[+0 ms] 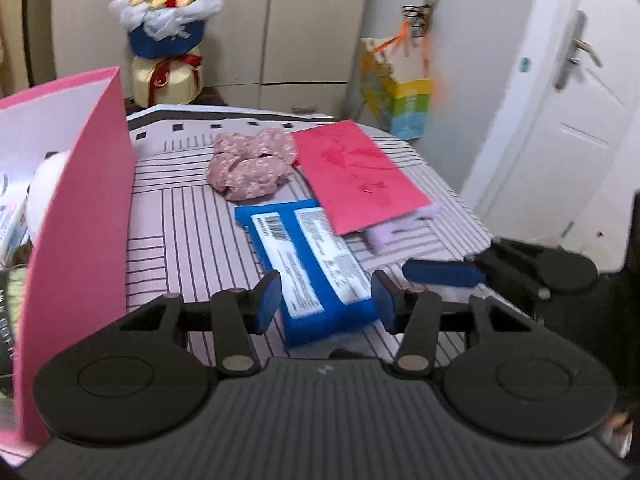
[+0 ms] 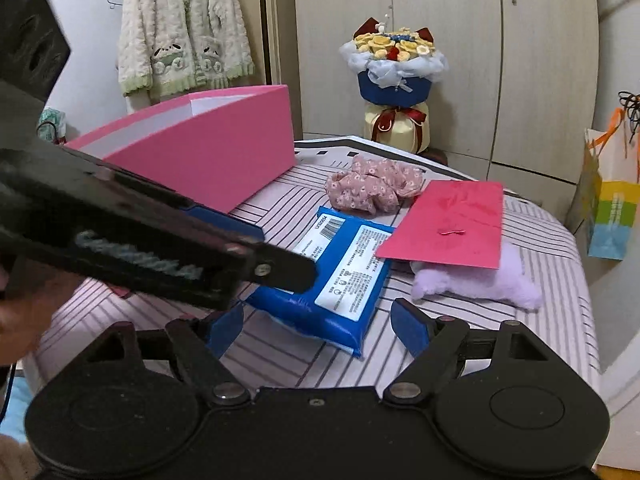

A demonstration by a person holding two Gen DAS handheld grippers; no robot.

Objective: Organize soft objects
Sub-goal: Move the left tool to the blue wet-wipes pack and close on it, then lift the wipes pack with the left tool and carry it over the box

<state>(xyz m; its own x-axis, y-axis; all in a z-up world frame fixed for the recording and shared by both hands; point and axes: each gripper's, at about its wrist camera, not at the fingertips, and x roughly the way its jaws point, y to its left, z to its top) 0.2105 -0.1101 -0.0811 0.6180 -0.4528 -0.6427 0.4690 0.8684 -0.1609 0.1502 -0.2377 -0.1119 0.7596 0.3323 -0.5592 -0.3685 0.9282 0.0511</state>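
Table [image 2: 560, 272] w/ striped cloth carries everything; pink box [image 2: 224, 152] stands open at its far left, apparently the bin for the soft stuff. Red card [image 2: 452, 224] lies right of centre, partly over a lilac plush [image 2: 480, 284], so most of the plush is hidden and its shape can't be told. Blue pack [image 2: 340, 276] of wipes lies flat mid-table, nearest both tools, one corner just beside the card's edge. Floral scrunchie [image 2: 372, 188] sits behind it, apart from the box.

Handling, judged: pack looks light, squashy, w/ glossy film that may slip; best pinched across its short width near the middle, not at a sealed end. Scrunchie is limp, take a bunched fold. Plush needs the card off first.

Left gripper [image 1: 326, 300] has jaws released, straddling the pack's near end, pads not pressing. Right gripper [image 2: 318, 330] is spread wide, empty, over the pack's near corner.

Box contents mostly cut off in left view, only a white shape shows inside; left tool blocks part of the right view
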